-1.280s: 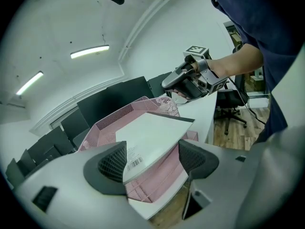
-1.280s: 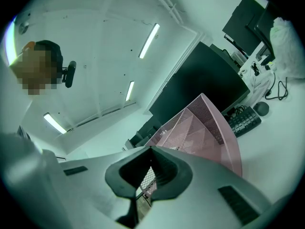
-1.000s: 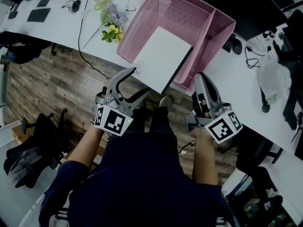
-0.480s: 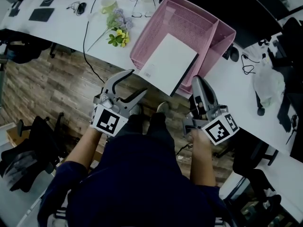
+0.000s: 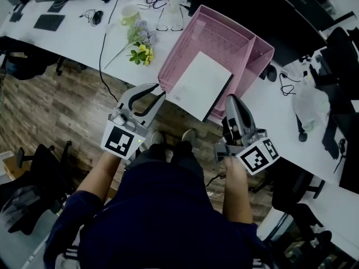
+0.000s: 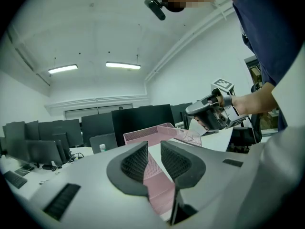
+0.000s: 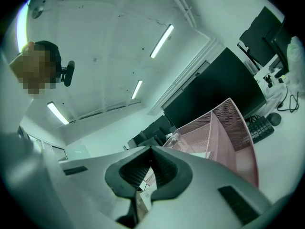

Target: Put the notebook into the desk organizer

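L tongs (image 6: 153,157) just been closing, narrow gap left, nothing btwn pads, R tongs (image 7: 151,152) pinched tip-to-tip, empty, white notebook (image 5: 201,86) lying in big bay of pink desk organizer (image 5: 224,35), near edge overhanging front rim, organizer on white worktop (image 5: 73,35)

White desk (image 5: 78,41), slanting across the head view. On it, close to the front edge, a pink mesh desk organizer (image 5: 224,43), set at an angle. Left of that, yellow and lilac flowers (image 5: 140,43), a pale cup (image 5: 130,14) just behind them, and a black cable (image 5: 102,43) trailing over the edge. Farther left, a flat dark pad (image 5: 49,22). Right of the organizer, a dark mouse (image 5: 272,72) and a crumpled plastic bag (image 5: 311,102).
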Tool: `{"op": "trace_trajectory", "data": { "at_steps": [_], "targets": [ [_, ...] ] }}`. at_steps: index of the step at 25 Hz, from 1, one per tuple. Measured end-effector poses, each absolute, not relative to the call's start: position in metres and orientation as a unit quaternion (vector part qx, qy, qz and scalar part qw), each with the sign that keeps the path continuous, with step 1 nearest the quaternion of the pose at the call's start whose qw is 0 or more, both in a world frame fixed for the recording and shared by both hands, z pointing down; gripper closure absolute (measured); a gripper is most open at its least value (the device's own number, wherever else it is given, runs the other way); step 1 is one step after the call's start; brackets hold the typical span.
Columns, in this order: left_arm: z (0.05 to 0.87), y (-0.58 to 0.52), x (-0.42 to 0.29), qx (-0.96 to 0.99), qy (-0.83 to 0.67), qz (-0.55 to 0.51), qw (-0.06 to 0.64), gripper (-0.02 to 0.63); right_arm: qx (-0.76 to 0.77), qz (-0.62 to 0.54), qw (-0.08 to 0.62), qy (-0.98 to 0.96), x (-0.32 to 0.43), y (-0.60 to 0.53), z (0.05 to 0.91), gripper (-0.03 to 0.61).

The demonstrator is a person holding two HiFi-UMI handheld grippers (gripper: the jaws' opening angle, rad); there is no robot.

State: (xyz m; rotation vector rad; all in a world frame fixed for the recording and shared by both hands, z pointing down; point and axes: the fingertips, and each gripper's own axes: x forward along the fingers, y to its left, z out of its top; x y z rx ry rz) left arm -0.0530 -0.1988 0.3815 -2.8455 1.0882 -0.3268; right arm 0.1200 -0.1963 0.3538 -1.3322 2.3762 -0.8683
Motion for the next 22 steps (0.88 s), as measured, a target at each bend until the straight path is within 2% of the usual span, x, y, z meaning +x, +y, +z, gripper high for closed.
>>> {"op": "trace_trajectory", "data": {
  "at_steps": [10, 16, 22],
  "targets": [
    [0.365, -0.216, -0.065, -0.925, 0.372, -0.080, 0.012, 0.559, -0.461, -0.290, 0.138, 0.827, 0.116, -0.206, 0.343, 0.575],
    [0.358, -0.223, -0.067, -0.926, 0.373, -0.054, -0.014, 0.572, -0.460, -0.286, 0.137, 0.830, 0.114, -0.208, 0.341, 0.574],
    [0.354, -0.227, -0.069, -0.928, 0.370, -0.053, -0.012, 0.580, -0.457, -0.284, 0.135, 0.832, 0.112, -0.211, 0.340, 0.574]
  ]
}}
